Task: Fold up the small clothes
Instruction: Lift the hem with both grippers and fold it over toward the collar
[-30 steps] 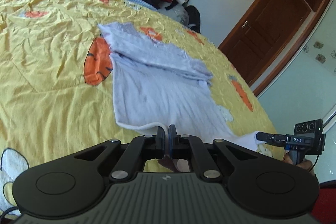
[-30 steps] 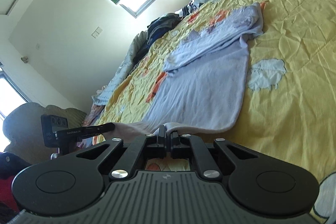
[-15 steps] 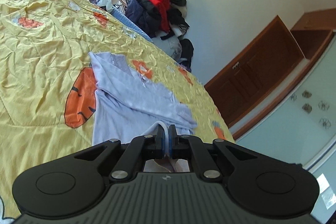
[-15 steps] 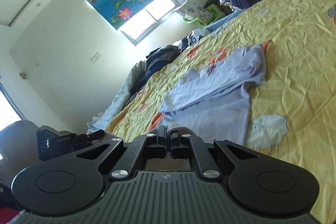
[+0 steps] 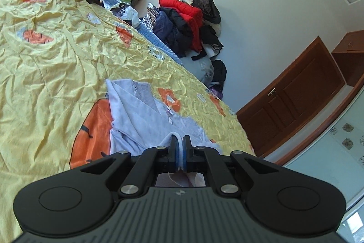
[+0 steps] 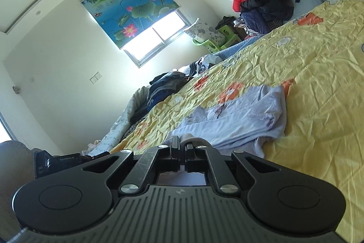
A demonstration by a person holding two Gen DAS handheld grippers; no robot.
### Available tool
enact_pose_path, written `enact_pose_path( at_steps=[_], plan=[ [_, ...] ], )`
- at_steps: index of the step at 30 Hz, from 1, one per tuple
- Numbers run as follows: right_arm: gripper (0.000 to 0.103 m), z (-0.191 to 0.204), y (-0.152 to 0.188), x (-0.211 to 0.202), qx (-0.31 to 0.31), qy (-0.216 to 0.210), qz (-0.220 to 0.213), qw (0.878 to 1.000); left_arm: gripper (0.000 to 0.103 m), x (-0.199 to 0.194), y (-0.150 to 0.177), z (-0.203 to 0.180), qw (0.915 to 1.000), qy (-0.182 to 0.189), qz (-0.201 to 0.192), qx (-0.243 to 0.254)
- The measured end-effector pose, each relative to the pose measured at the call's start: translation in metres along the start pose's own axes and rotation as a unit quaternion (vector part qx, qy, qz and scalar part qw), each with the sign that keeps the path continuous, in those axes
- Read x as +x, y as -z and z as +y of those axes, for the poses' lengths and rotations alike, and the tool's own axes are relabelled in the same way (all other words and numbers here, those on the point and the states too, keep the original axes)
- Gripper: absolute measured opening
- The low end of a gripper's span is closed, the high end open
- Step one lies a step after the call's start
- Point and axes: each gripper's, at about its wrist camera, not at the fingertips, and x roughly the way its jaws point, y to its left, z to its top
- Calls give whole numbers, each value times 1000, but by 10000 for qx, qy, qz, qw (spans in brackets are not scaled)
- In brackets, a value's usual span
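Left wrist view shows the yellow bedspread under everything, wrinkled and printed with orange shapes, with heaps of clothes beyond its far edge by the wall and a brown wooden door past its right edge. On it lies the pale lilac garment, near the bed's right edge and partly over a large orange print, its near hem lifted. My left gripper is pinched together on that hem, and my right gripper is likewise closed on the garment's edge.
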Motion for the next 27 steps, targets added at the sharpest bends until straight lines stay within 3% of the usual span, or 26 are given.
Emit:
enact_pose_path(
  at_steps=[10,27],
  plan=[
    [9,-13,-10,24,-5,241,-30,9997,4,26,-10,-6,9997,-199,29,100],
    [9,-42,-21,55,333,371,-88,9987,4,62,-21,2,9977,-650,15,-178]
  ],
)
